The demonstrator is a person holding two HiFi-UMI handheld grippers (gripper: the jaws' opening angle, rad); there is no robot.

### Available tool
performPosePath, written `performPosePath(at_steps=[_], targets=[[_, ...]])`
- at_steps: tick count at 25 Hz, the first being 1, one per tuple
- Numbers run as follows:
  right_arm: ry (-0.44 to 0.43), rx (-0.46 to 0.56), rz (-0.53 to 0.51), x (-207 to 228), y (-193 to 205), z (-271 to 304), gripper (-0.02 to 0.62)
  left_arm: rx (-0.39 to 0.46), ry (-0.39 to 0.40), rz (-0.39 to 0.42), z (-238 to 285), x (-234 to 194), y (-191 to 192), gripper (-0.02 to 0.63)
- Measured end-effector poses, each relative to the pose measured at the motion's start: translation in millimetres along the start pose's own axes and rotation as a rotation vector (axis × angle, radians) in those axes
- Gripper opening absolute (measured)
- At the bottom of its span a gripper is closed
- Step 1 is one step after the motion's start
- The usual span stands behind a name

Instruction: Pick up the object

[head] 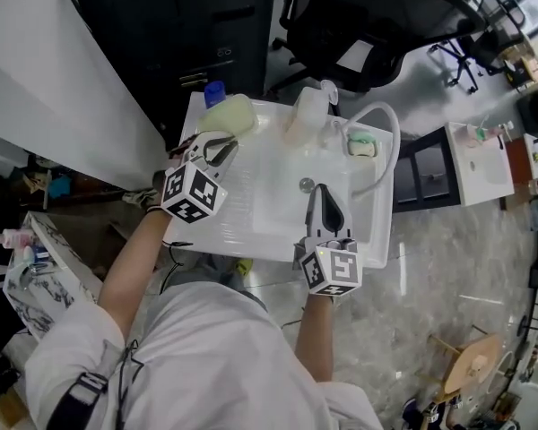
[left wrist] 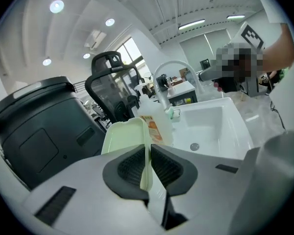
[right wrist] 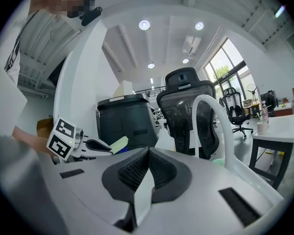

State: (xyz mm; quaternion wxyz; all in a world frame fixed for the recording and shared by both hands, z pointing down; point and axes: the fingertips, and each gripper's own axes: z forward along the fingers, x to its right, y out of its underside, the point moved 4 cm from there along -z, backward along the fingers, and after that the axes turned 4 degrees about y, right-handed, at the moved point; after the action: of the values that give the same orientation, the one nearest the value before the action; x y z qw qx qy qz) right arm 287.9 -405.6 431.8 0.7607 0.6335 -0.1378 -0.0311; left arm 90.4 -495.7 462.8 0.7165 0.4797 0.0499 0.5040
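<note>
Bright office space with ceiling spots and tall windows surrounds a white sink unit [head: 242,240], which the person stands over; a black office chair [head: 341,25] sits behind it and a black bin [left wrist: 39,126] stands off its left end. On the unit an arched white faucet [head: 387,119] curves over the basin [head: 282,218], and a clear bottle [head: 307,115] with an orange label stands at the back edge. Just left of that bottle, at the back left corner of the counter, is the task's thing, a pale green tray [head: 229,115], shallow with rounded corners, though it could equally be a lid. The left gripper [head: 220,148] reaches it from the near side, and its own view shows both ribbed pads pressed onto the tray's near rim, so the thin wall is pinched edge-on between them. The right gripper [head: 323,200] hangs over the basin near the drain [head: 307,184], well apart from the tray, its jaws pressed together on nothing. By my reading the grasp is made and the lift is the step in hand; whether the tray has left the counter I cannot tell from these angles. A next move calls for a straight rise with steady pressure, since a pinch on one thin rim lets the tray pivot and droop, and it should clear the bottle beside it.
</note>
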Motion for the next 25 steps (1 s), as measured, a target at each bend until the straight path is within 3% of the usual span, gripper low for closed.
performPosePath(at_steps=[9, 15, 25], targets=[[-0.023, 0.075, -0.022, -4, -26, -13, 0.006, 0.161, -0.187, -0.114, -76, -5, -27, 0.052], [-0.035, 0.102, -0.041, -5, -36, -26, 0.005, 0.222, -0.289, -0.168, -118, -7, -31, 0.052], [-0.039, 0.154, -0.066, -7, -45, -40, 0.005, 0.307, -0.368, -0.213, -157, -1, -30, 0.049]])
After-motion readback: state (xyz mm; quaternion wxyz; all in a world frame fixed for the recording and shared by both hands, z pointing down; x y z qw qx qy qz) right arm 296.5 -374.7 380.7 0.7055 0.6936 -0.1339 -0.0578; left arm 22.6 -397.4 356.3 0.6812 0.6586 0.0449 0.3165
